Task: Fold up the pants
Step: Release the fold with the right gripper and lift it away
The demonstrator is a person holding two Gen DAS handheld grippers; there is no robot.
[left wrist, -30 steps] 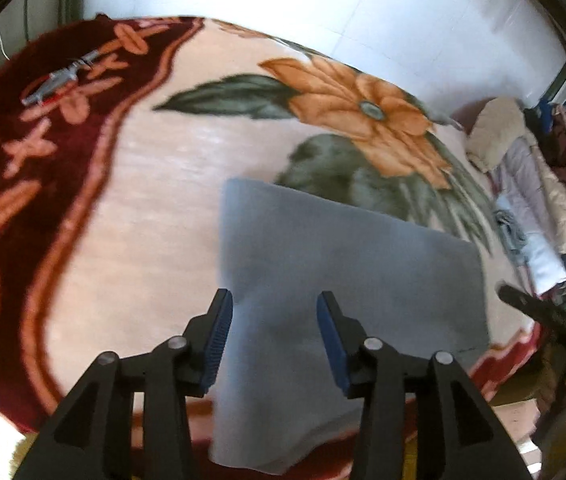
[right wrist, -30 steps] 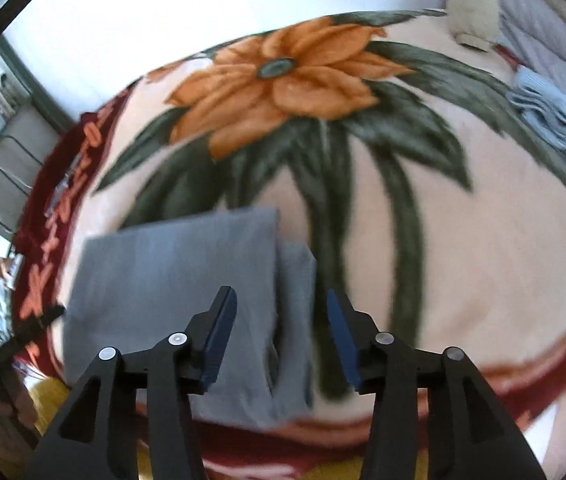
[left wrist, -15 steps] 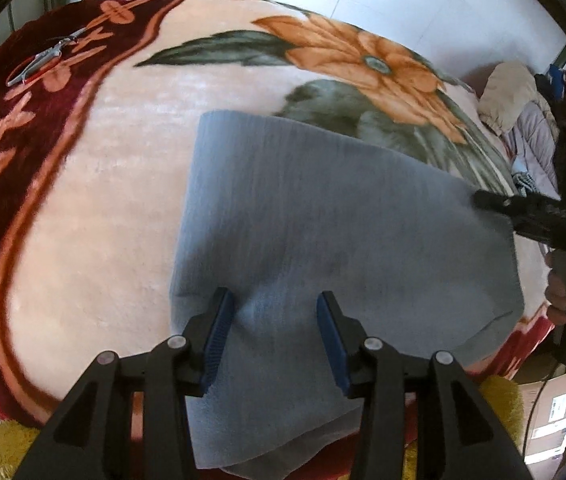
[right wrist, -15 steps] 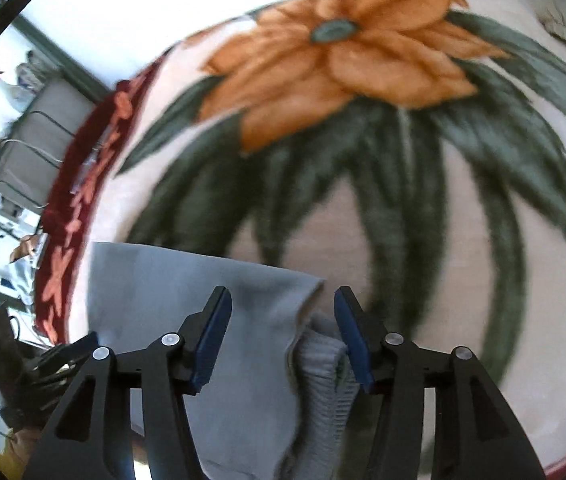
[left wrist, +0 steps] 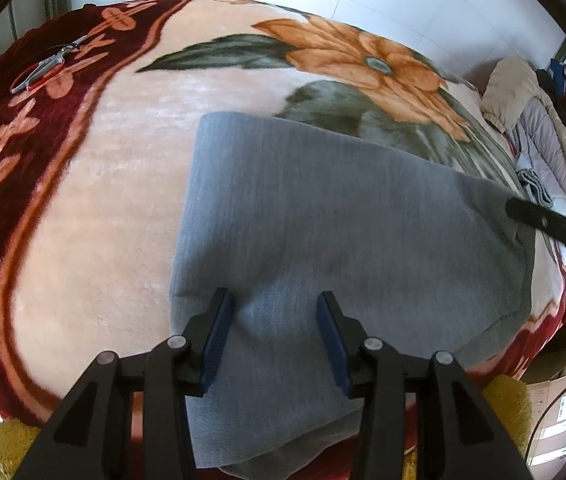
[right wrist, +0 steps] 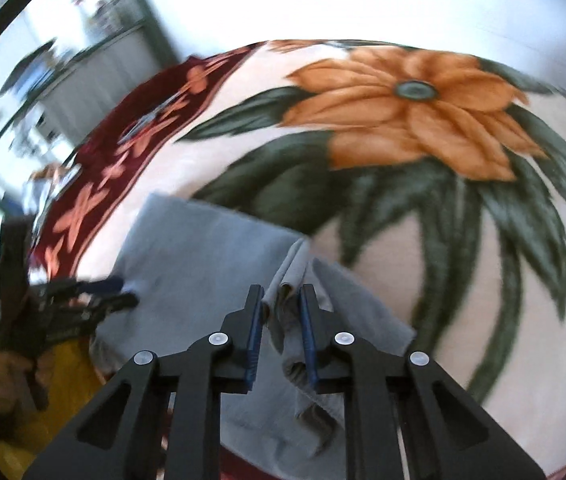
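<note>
The grey pants (left wrist: 323, 232) lie folded in a flat rectangle on a floral blanket (left wrist: 103, 200), near its front edge. My left gripper (left wrist: 275, 320) is open just above the pants' near left part, with nothing between its fingers. In the right wrist view my right gripper (right wrist: 281, 316) is shut on a bunched fold at the right edge of the pants (right wrist: 203, 264). That right gripper (left wrist: 539, 220) shows as a black tip at the pants' right edge in the left wrist view. The left gripper (right wrist: 95, 292) shows blurred at the far left.
Scissors (left wrist: 43, 68) lie on the blanket's dark red border at the far left. A heap of clothes and quilted jackets (left wrist: 543, 128) sits at the far right. A large orange flower (right wrist: 407, 108) is printed beyond the pants. Cardboard boxes (left wrist: 559, 428) stand below the front right edge.
My right gripper has closed from open onto the fold at the pants' right edge. My left gripper has stayed open and drawn back slightly over the pants' left part.
</note>
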